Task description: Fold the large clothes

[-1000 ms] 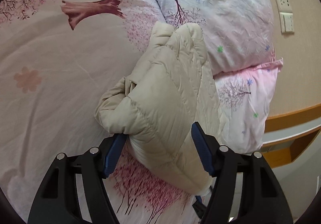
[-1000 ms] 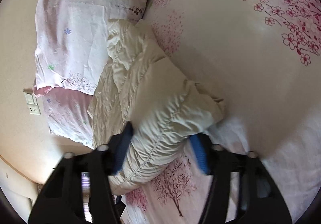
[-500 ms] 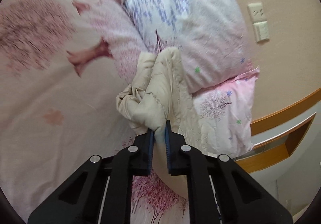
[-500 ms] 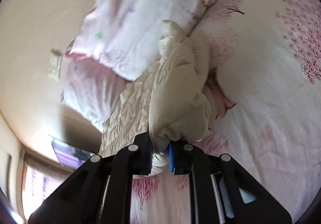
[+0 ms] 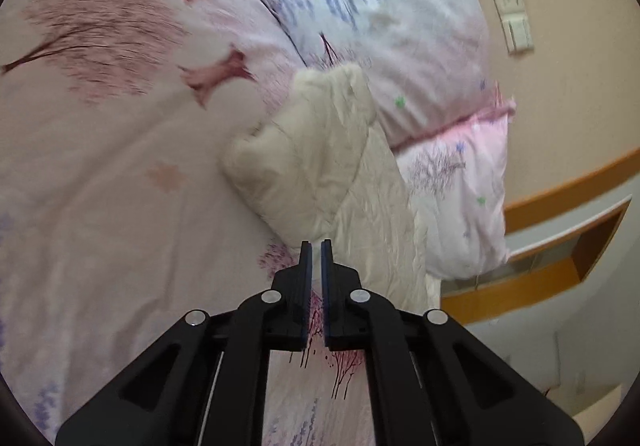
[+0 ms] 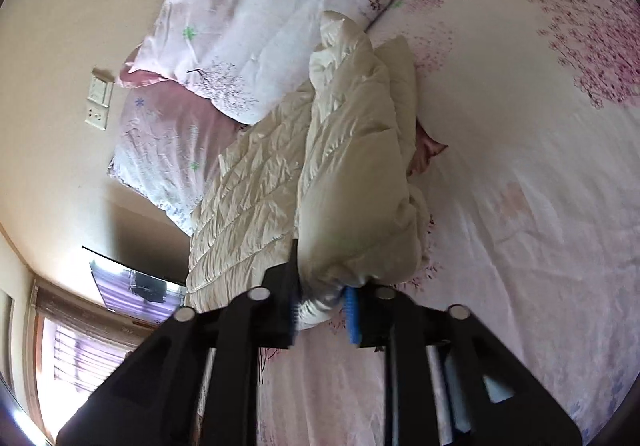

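The cream jacket [image 5: 320,166] lies on the bed cover [image 5: 120,186], beside the pillows [image 5: 392,38]. The left gripper [image 5: 316,258] has its jaws nearly closed, holding nothing. The right gripper [image 6: 320,302] pinches the jacket's edge.

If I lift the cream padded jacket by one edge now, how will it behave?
The jacket will probably flop and unfold, since its quilted layers already sag and bunch on the bed. It looks puffy, so likely light for its bulk. The shiny fabric may slip; the right gripper pinches only a small fold, while the left gripper holds nothing.
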`<state>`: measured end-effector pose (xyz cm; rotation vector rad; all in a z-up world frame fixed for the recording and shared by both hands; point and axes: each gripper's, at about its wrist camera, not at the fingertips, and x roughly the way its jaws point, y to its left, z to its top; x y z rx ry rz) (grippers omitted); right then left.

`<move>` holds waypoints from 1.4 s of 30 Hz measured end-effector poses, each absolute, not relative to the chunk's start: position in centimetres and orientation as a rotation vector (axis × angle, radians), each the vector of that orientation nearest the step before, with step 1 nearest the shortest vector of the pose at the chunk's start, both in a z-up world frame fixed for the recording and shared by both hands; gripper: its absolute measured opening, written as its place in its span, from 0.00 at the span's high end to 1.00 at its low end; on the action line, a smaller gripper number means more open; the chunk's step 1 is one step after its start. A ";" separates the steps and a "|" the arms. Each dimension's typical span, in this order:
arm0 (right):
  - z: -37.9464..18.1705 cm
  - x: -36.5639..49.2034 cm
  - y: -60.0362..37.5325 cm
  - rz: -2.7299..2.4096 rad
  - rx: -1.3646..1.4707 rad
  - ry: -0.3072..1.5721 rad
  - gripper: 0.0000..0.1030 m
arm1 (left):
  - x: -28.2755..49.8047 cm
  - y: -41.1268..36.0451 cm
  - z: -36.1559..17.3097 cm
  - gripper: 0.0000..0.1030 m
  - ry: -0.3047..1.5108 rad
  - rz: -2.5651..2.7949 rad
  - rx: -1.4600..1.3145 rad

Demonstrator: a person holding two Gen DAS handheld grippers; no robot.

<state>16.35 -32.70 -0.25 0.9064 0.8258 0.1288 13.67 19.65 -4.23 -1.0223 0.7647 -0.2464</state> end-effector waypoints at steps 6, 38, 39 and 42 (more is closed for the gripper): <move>-0.5 15.9 -32.7 0.124 0.921 0.887 0.42 | 16.2 18.8 -4.4 0.33 0.846 -0.133 -0.941; -0.8 14.5 -31.7 0.215 0.802 0.841 0.83 | 9.4 19.9 -3.6 0.88 0.646 -0.161 -1.007; -1.2 14.4 -31.7 0.198 0.788 0.857 0.79 | 9.3 19.8 -3.8 0.88 0.655 -0.156 -1.002; -2.2 14.2 -32.1 0.139 0.776 0.892 0.64 | 9.4 19.6 -5.0 0.83 0.689 -0.131 -0.995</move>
